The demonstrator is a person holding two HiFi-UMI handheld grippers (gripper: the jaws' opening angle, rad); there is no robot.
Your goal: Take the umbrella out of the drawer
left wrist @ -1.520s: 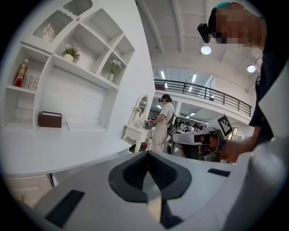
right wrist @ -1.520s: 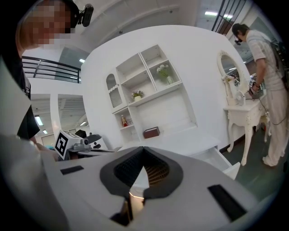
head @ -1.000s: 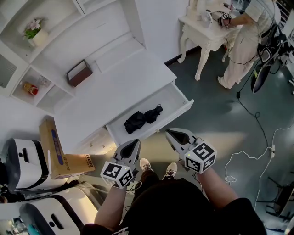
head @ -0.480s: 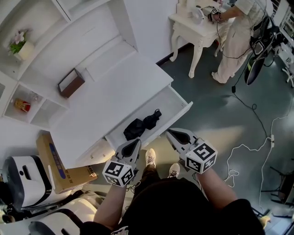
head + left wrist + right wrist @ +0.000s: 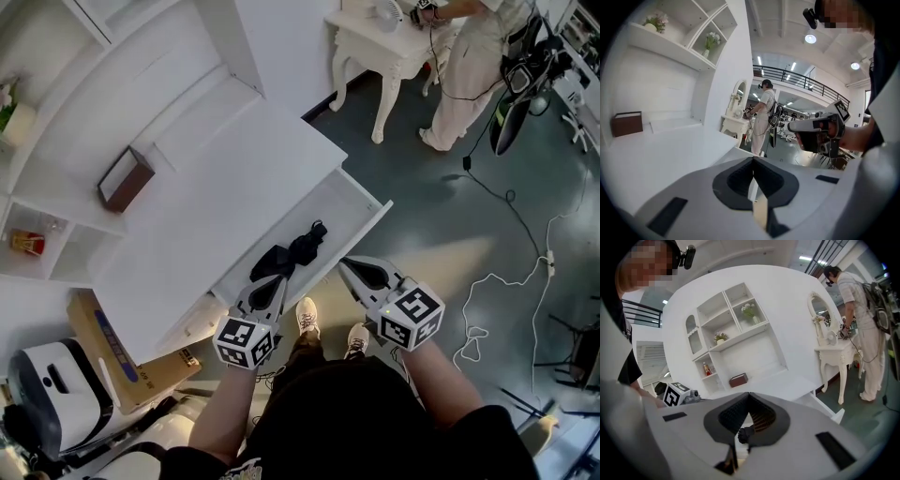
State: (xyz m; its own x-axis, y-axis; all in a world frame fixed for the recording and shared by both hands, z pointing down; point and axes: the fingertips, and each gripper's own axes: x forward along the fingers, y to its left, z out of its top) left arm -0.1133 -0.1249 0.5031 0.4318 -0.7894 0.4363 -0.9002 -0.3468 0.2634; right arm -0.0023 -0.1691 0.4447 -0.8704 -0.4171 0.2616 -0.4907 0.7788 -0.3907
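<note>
The black folded fabric umbrella (image 5: 291,255) is lying crumpled and soft-looking, in loose bunched folds, inside the shallow white open drawer (image 5: 361,217), towards its left half and stretched along its length. The drawer is sticking out from under the smooth white flat-topped desk (image 5: 216,187), its thin front panel facing the wearer.

The left gripper (image 5: 276,281), a grey tapered wedge of matte plastic with ribbed black pads, is pointing at the near end of the umbrella, its tip just beside the fabric; whether it is touching, I cannot tell. Its fingers are pressing together with nothing between them. The right gripper (image 5: 349,268), the same shape, is hovering over the drawer's front edge, right of the umbrella and apart from it, its fingers likewise meeting at the tip and gripping nothing.

Farther back on the desk a small brown rectangular box (image 5: 124,178) is standing. A long cardboard box (image 5: 108,342) is leaning on the floor at the near left. At the far right, a person in pale clothes (image 5: 469,66) is standing by a white table with curved legs (image 5: 384,47), on the dark grey-green floor (image 5: 441,216).
</note>
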